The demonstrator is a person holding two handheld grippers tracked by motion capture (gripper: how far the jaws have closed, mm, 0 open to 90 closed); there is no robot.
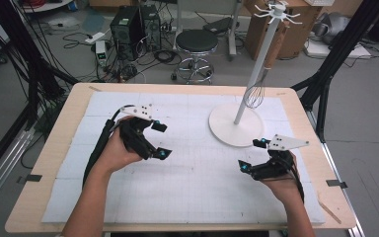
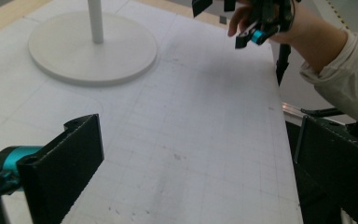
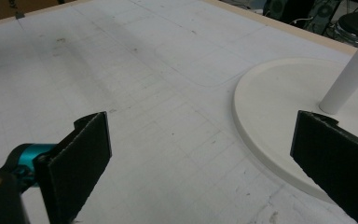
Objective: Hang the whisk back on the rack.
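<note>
Right gripper view crops the white stand [image 3: 279,107] behind its jaws.

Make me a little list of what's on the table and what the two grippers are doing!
table: wooden table with a white gridded mat
stand: white stand, round base, tall pole with hooks on top
hanging: wire whisk on the stand
left gripper: open, holding nothing, above the mat
right gripper: open, holding nothing, near the stand's base
behind the table: black stool
</note>
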